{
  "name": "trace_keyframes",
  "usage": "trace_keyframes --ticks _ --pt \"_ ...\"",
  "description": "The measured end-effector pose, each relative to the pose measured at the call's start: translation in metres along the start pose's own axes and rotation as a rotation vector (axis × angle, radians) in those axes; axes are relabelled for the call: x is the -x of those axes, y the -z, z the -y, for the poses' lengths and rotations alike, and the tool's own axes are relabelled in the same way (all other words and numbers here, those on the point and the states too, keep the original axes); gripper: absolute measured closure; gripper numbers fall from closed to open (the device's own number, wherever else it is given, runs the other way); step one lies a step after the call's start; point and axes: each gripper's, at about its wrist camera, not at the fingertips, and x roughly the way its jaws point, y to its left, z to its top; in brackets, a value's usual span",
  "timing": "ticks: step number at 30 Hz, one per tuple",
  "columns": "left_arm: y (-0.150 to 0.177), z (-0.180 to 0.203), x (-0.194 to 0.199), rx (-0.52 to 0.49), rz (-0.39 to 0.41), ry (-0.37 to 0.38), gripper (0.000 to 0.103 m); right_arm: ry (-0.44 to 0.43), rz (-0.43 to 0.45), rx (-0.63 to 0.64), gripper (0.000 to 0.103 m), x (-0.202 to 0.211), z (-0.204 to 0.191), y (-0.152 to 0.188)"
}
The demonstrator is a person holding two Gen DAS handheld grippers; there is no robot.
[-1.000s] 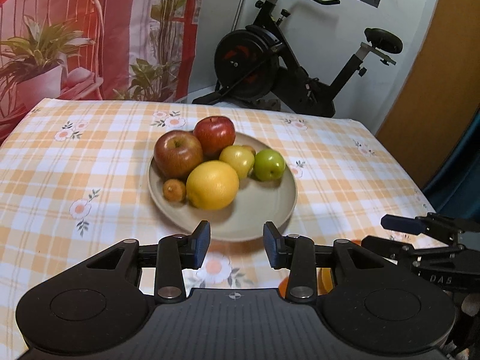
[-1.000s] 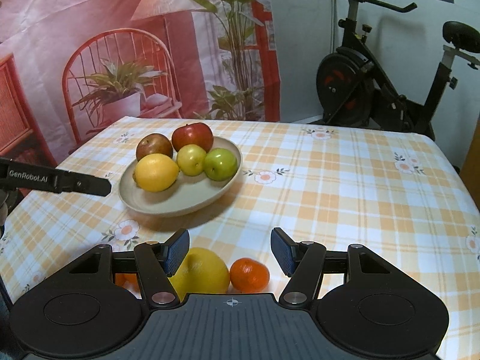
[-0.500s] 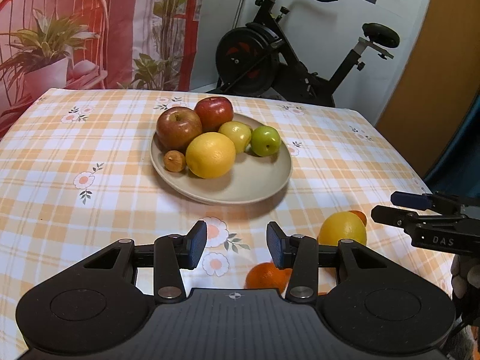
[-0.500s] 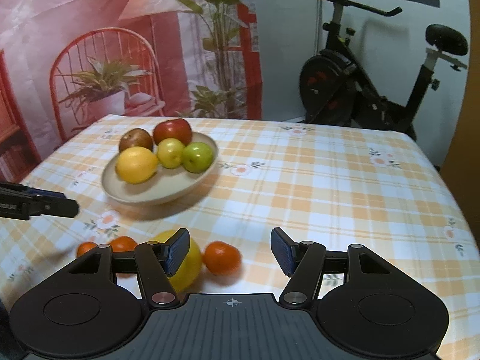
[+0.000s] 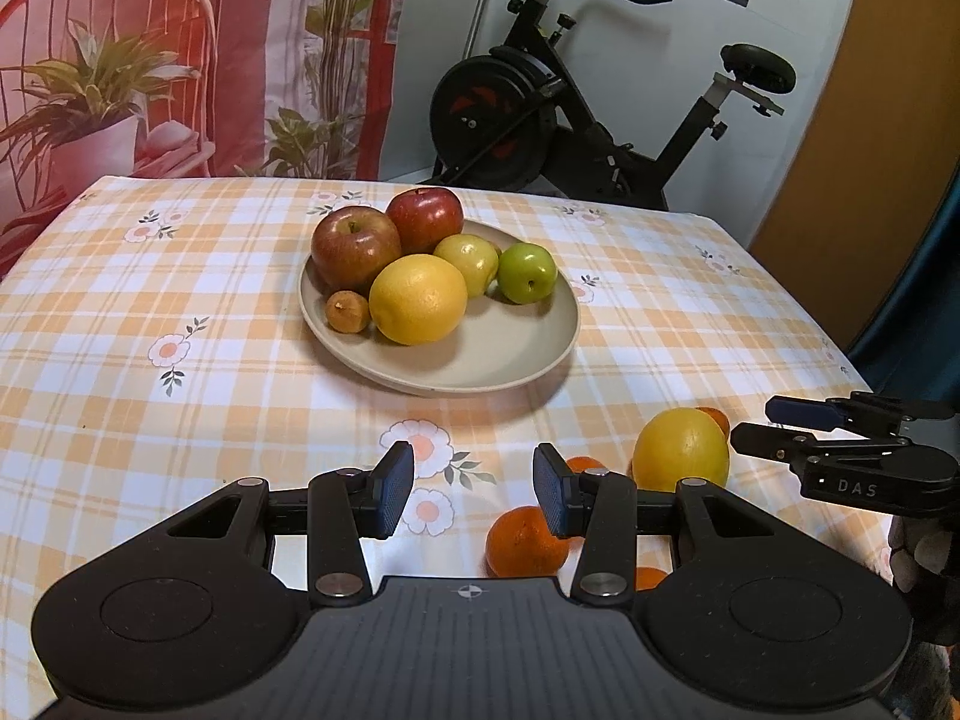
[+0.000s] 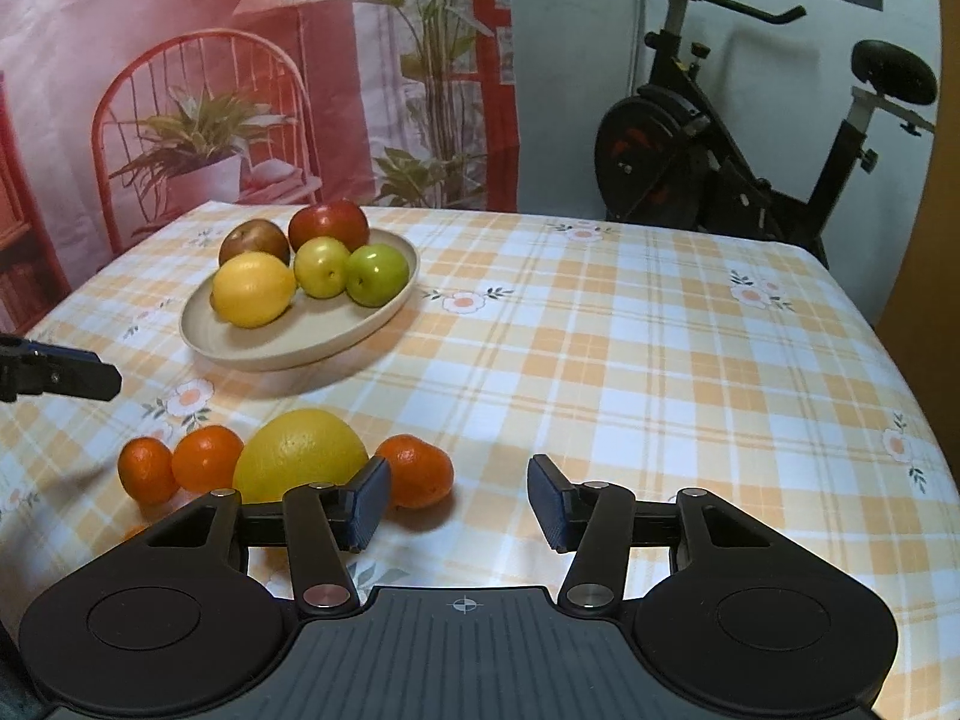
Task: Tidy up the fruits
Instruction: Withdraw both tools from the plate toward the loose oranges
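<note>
A beige plate (image 5: 510,354) (image 6: 288,348) holds two red apples, a yellow citrus (image 5: 417,299), two green apples and a small brown fruit. Loose on the checked cloth lie a large yellow citrus (image 5: 681,450) (image 6: 300,450) and several tangerines (image 5: 525,543) (image 6: 414,471). My left gripper (image 5: 474,498) is open over bare cloth, just left of a tangerine. My right gripper (image 6: 459,507) has its jaws closing with only cloth between them; one tangerine sits just past its left finger. Each gripper shows at the edge of the other's view (image 5: 759,423) (image 6: 60,372).
The table's far edge meets a red printed backdrop (image 6: 240,90) on the left and an exercise bike (image 5: 570,120) behind. The cloth's right side (image 6: 690,360) carries no fruit. The table's right edge drops off near a dark curtain (image 5: 924,300).
Both grippers have drawn back from the plate, so the loose citrus and tangerines now show beyond the fingers. The right gripper's jaws have narrowed; the left's look unchanged.
</note>
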Motion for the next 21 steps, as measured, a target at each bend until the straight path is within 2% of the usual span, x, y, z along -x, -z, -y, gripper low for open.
trace_keyframes --ticks 21 --pt "0.005 0.005 -0.007 -0.005 -0.052 0.043 0.057 -0.084 -0.028 0.021 0.063 -0.020 -0.003 -0.006"
